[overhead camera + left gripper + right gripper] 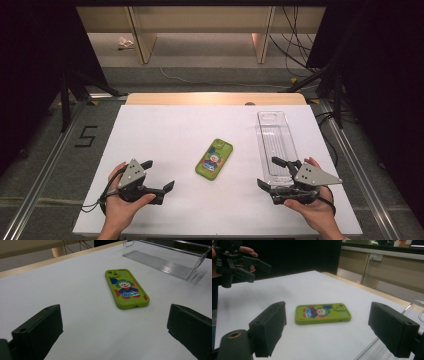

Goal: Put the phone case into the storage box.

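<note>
The green phone case (214, 159) with its clown picture lies flat, picture side up, near the middle of the white surface (165, 130), well apart from both tools. The clear plastic tray (274, 140) sits to its right, long side running away from the person, and looks empty.

The left tool (160, 176) rests low at the near left of the surface, its jaws spread wide with nothing between them; in the left gripper view they frame the case from a distance. The right tool (272, 172) sits at the near end of the tray, jaws also wide and empty, pointing inward toward the case.

The step in hand looks like an approach to the case, probably to lift it into the tray. To do it well, I would bring one tool in low and square to the case's long edges, so the jaws close across its narrow width (the case is thin and lies flush, so a steep approach may just skid it along the surface). The other tool could steady the far edge.

Both hands (120, 205) grip their tools from below and behind, wrists roughly level, forearms entering from the bottom, tools angled toward each other.
</note>
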The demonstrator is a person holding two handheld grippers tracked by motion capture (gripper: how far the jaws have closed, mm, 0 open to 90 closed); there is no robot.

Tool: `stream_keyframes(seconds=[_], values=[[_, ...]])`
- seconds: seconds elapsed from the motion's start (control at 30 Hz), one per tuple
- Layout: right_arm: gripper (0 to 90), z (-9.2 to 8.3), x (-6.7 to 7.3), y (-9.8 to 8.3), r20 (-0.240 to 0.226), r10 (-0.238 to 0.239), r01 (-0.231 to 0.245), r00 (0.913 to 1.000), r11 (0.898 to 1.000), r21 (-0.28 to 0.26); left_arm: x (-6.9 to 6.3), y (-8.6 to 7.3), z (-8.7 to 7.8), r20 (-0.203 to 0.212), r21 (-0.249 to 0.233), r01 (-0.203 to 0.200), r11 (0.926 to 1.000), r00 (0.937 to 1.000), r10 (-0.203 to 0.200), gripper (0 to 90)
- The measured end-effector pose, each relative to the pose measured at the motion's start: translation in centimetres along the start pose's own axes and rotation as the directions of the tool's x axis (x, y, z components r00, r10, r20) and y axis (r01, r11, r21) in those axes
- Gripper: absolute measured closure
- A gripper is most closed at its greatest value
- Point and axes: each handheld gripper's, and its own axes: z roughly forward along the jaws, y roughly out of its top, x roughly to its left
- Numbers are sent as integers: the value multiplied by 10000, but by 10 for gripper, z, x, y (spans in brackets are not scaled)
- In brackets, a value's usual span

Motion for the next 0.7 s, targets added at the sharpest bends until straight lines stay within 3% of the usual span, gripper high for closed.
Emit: stream_keyframes(seconds=[0.4,0.43,0.5,0.57,0.7], values=[[157,0,0,1,29,30,-30,10000,10000,-10,-2,1,1,-72,215,7,9998,10000,-6,0],[157,0,1,1,27,14,-14,10000,10000,5,-3,2,1,-126,361,-59,9993,9999,63,139],[157,1,1,1,7,28,-28,10000,10000,21,-7,5,3,130,306,-242,9992,9996,238,261],[158,1,1,1,2,17,-17,10000,10000,42,-8,7,3,36,340,-312,9989,9995,311,445],[158,1,0,1,18,10,-10,10000,10000,45,-13,14,15,140,1128,-170,9935,9998,155,785]])
